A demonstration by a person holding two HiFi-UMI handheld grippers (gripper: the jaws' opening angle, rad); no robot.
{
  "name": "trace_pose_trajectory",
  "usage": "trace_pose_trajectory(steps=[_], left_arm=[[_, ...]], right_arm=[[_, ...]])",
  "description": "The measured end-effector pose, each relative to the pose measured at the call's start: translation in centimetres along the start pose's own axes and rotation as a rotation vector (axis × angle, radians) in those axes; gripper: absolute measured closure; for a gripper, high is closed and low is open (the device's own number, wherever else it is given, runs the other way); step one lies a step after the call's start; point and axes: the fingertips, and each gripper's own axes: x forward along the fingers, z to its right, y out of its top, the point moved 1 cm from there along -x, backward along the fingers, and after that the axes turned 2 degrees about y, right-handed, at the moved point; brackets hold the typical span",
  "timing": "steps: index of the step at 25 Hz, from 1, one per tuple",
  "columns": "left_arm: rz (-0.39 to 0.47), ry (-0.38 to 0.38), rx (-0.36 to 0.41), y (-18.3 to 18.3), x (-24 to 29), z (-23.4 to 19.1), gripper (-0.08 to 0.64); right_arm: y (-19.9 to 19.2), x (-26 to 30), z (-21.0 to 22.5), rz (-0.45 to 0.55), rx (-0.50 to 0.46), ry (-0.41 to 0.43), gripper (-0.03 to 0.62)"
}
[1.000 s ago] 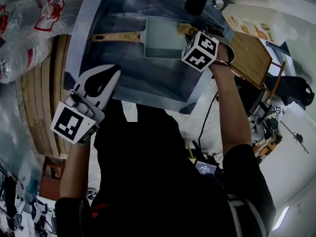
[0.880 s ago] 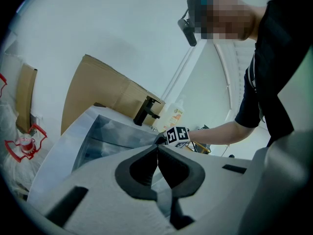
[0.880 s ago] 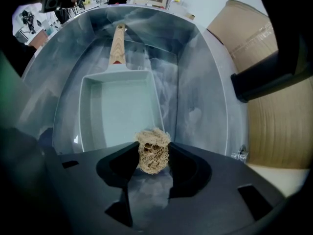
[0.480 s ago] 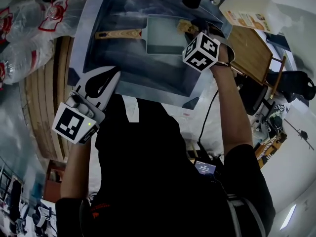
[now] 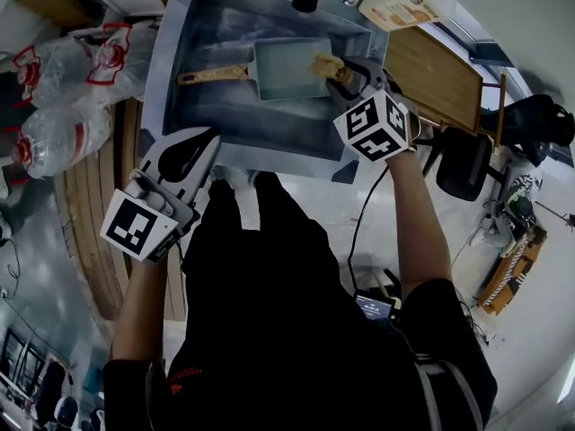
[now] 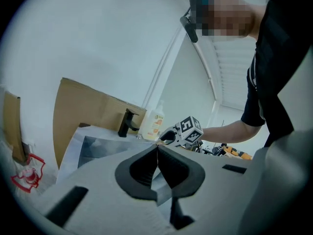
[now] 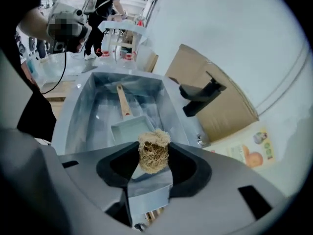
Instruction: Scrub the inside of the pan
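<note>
Right hand-held gripper (image 5: pixel 343 68) grips loofah (image 7: pixel 154 150) at 3 o'clock of pan (image 5: pixel 283 68); left hand-held gripper (image 6: pixel 157 156) clenched empty at 7 o'clock. Unheld pan may skid.

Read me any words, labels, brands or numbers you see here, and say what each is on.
Nothing can be read for certain.
Bottle label: orange picture and print, too blurred.
Plastic bags: red print, too small.
Small screen at the person's waist: characters too small.
</note>
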Motion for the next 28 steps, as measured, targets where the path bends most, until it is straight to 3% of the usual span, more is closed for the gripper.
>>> trace_pose_trajectory(steps=[6, 17, 21, 28], left_arm=[[0.003, -0.044, 0.087, 2.5, -1.3, 2.5, 0.540], [0.031, -0.044, 0.180, 5.7, -3.9, 3.2, 0.540], [0.074, -0.066, 0.198, 7.5, -3.8, 3.7, 0.540], [0.065, -0.088, 0.244, 8.5, -3.1, 4.6, 0.540]], right_arm=[[0.8, -6.4, -1.3, 0.140, 0.110, -0.073, 0.407], [2.2, -14.4, -1.7, 0.366, 0.357, -0.146, 0.407], [3.5, -16.3, -1.9, 0.495, 0.468, -0.133, 0.407], [5.3, -18.1, -3.3, 0.707, 0.676, -0.030, 0.407]])
